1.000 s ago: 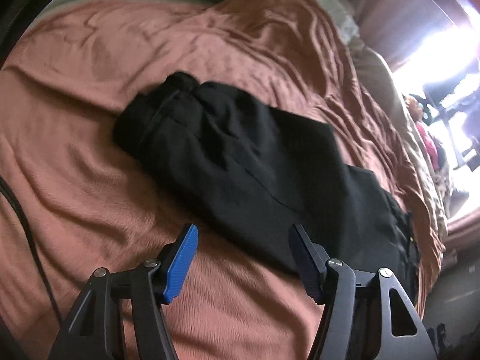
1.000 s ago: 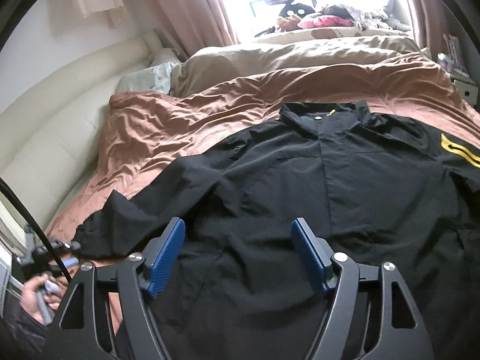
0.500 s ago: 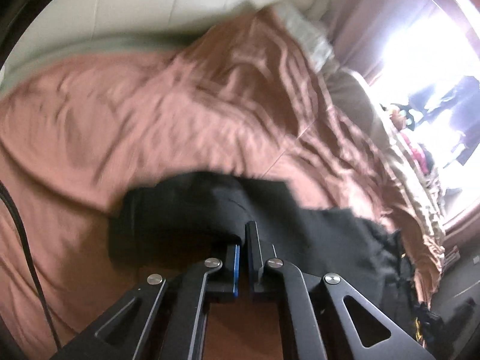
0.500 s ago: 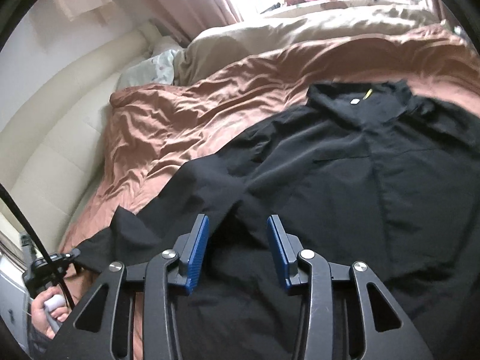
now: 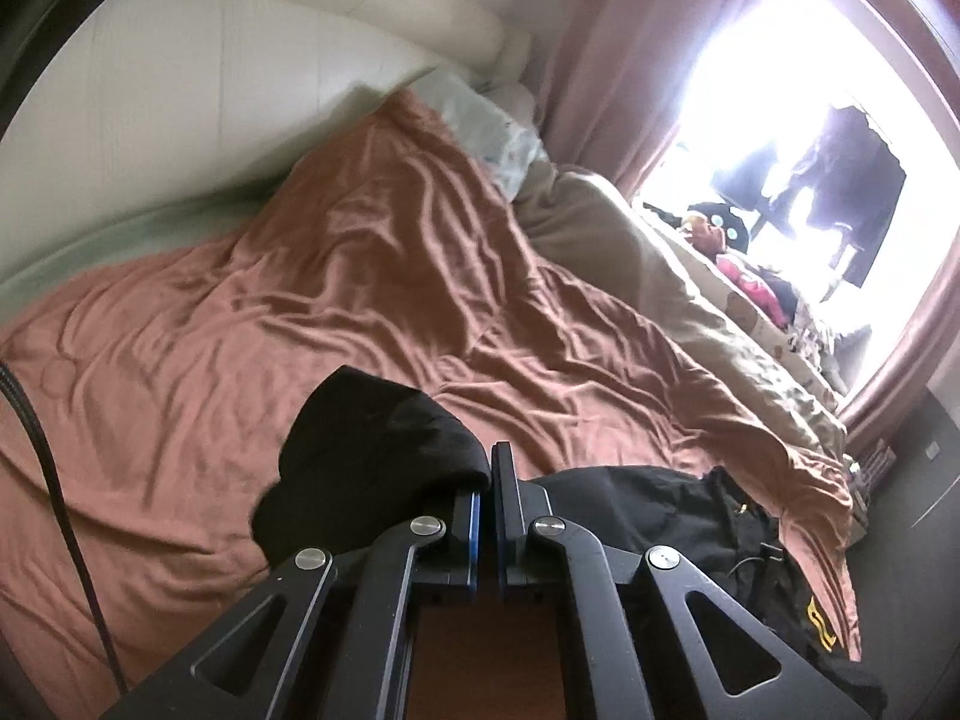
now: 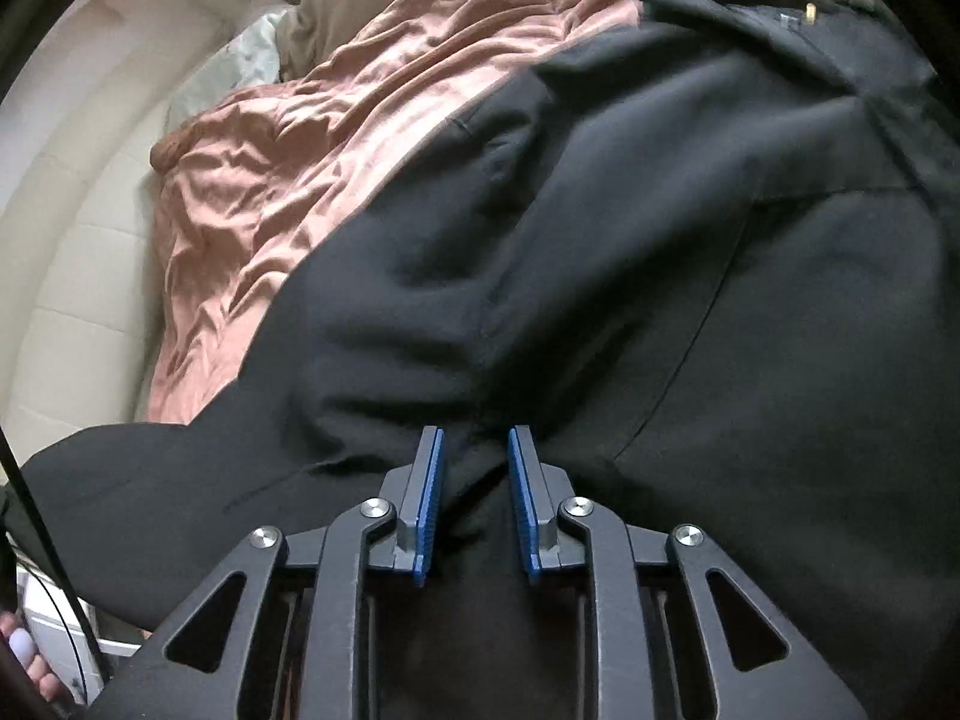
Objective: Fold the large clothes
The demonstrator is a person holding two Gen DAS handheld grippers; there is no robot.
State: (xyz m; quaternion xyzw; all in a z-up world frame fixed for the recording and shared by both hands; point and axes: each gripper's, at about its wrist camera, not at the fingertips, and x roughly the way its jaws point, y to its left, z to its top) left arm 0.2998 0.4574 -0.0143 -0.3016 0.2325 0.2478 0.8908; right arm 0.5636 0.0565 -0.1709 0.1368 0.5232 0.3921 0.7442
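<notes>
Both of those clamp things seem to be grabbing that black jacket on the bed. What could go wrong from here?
The left gripper is shut on only a small bunch of the jacket's sleeve, so the cloth might slip out as it lifts.

The right gripper is closing, with a ridge of the black jacket between its pads; it may catch several layers at once and spoil the fold.

The brown bedspread is rumpled, so the jacket could drag unevenly.
</notes>
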